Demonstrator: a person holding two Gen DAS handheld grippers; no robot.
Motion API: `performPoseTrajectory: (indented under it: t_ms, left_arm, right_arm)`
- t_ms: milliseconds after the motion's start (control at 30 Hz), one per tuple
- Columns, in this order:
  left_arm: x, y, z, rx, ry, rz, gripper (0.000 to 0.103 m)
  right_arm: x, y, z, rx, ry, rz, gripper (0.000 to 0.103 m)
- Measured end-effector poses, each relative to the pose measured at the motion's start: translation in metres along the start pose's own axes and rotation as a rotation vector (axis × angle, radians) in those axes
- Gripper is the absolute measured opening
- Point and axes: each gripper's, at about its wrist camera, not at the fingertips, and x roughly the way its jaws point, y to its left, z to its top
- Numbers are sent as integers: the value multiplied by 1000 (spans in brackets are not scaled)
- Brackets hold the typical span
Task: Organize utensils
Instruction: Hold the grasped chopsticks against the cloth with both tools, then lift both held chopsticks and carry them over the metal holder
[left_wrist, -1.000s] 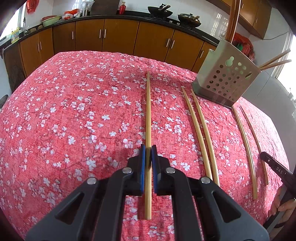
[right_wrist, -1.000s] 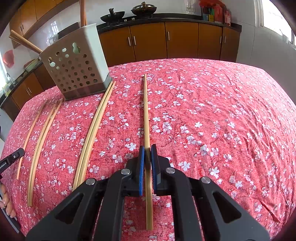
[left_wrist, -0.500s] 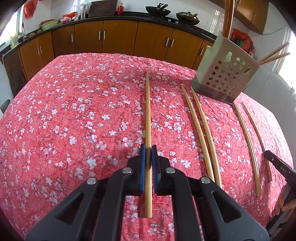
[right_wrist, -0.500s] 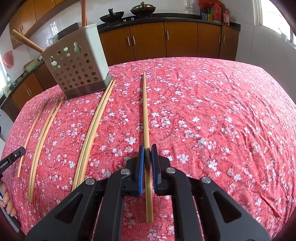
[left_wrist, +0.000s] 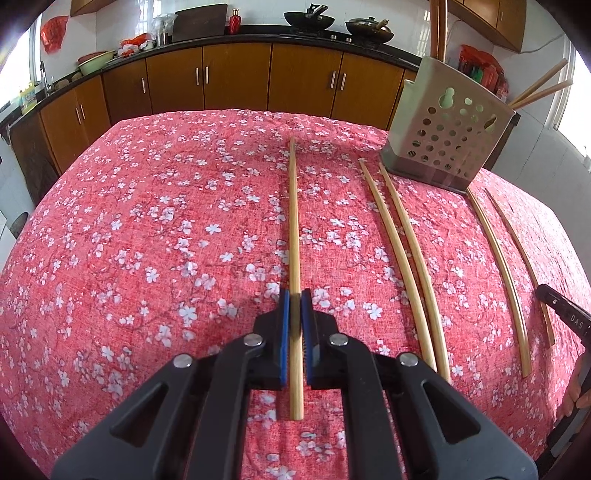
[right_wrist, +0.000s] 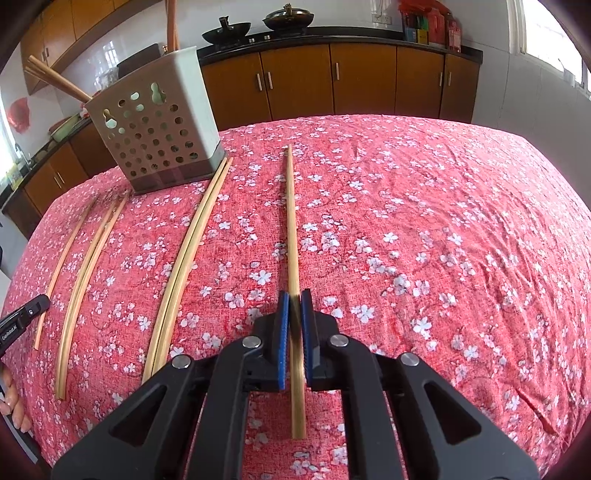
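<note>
While each claw grips a single chopstick, we are at the pick-up step of the sorting. Our left claw (left_wrist: 294, 295) is clamped on one chopstick (left_wrist: 293, 221), blue pads pressed to either side of it, the stick running forward over the red flowered cloth (left_wrist: 147, 240) that covers the surface. Our right claw (right_wrist: 294, 295) is clamped the same way on its own chopstick (right_wrist: 291, 221). Both sticks seem just off the cloth (we cannot be sure of the gap).

Between our two hands the perforated holder (left_wrist: 448, 136) stands upright at the far side, with a few sticks already leaning out of its top. Two pairs of loose chopsticks (left_wrist: 402, 258) lie on the cloth, their far tips near or touching its base.

Next, as we judge it, each stick must be tipped upright and lowered into the open top of the holder. That calls for a firm grip, since a thin round stick can swivel between the pads.
</note>
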Motion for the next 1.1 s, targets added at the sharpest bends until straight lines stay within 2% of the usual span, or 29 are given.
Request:
performPoseTrajectory:
  t_ms: [100, 433, 600, 933, 1100]
  left_arm:
    - [-7, 0, 2, 2, -18, -8, 8]
    - [-78, -3, 26, 6, -240, -51, 8]
    - [-103, -7, 39, -8, -320, -72, 7]
    - [-118, -13, 49, 4, -360, -84, 7]
    - [-134, -19, 69, 21, -407, -112, 7]
  right_arm:
    - [-16, -2, 3, 14, -51, 14, 7]
    - [-82, 3, 30, 12, -267, 50, 7]
    - [-97, 4, 40, 21, -323, 77, 7]
    - [-108, 10, 48, 13, -362, 106, 7]
    - [-127, 19, 69, -5, -434, 147, 7]
